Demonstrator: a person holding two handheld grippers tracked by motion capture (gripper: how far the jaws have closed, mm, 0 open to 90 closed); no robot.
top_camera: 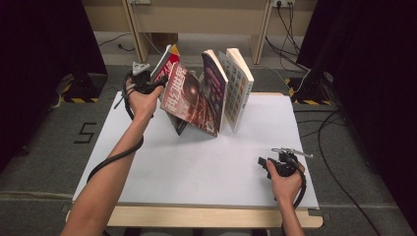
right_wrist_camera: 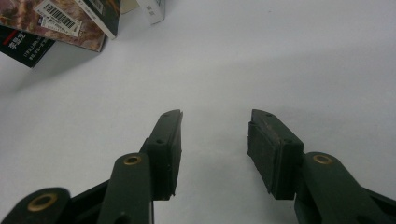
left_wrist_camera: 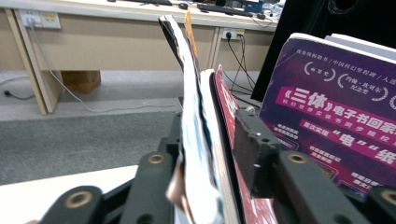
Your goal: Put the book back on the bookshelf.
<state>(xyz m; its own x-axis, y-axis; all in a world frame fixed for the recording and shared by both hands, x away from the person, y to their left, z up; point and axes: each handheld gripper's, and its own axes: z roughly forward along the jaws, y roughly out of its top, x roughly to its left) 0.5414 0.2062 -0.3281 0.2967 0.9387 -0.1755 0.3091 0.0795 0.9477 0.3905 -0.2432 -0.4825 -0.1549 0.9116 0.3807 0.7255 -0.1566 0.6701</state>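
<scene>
We are working at the row of books standing at twelve o'clock on the white table (top_camera: 206,167). Our left gripper (top_camera: 156,82) is sitting at the eleven o'clock end of that row, straddling the thin magazines (left_wrist_camera: 198,154) there. In the left gripper view its jaws are standing apart around them: the left jaw looks to be touching the pages, while the right jaw is standing clear of the red cover, so we are reading the claw as released, with the magazines between the jaws but not clamped. The touch on the left side is hard to judge, since the pages are bulging over the jaw.

The glossy brown magazine (top_camera: 189,98) is leaning steeply toward five o'clock, and the purple book (top_camera: 215,88) and the pale book (top_camera: 237,86) are leaning just beside it, toward one o'clock.

Our right gripper (top_camera: 264,162) is resting at four o'clock near the table's edge, well apart from the books, its jaws spread wide with only bare table between them.

The risk, as we are judging it, is the lean. The thin magazines are floppy and are curling at the top; with nothing pinching them they could slump or fan open, pushing the brown magazine flat onto the table. Drawing the left gripper out carelessly could drag a cover along and tip the row.
</scene>
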